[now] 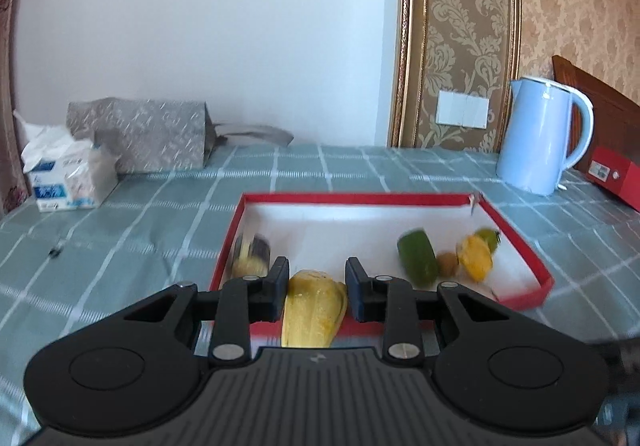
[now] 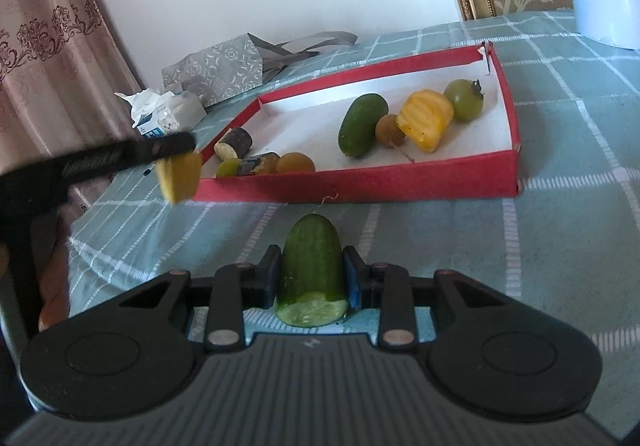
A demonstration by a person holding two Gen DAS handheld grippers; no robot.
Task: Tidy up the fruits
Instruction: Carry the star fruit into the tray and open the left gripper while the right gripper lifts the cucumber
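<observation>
- White wall (image 1: 200, 25) behind; gold-framed damask wallpaper panel (image 1: 460, 25) to its right, carrying a switch plate (image 1: 463, 109).
- Floral curtain (image 2: 44, 25) at left — daylight.
- Teal checked tablecloth (image 1: 140, 226) over the surface.

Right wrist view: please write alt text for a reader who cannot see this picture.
The right gripper holds a cut cucumber piece above a green checked tablecloth. Behind it lies a red tray with a whole cucumber, a yellow ridged piece, a green tomato and other small fruits. At left, the left gripper holds a yellow piece beside the tray.
</observation>
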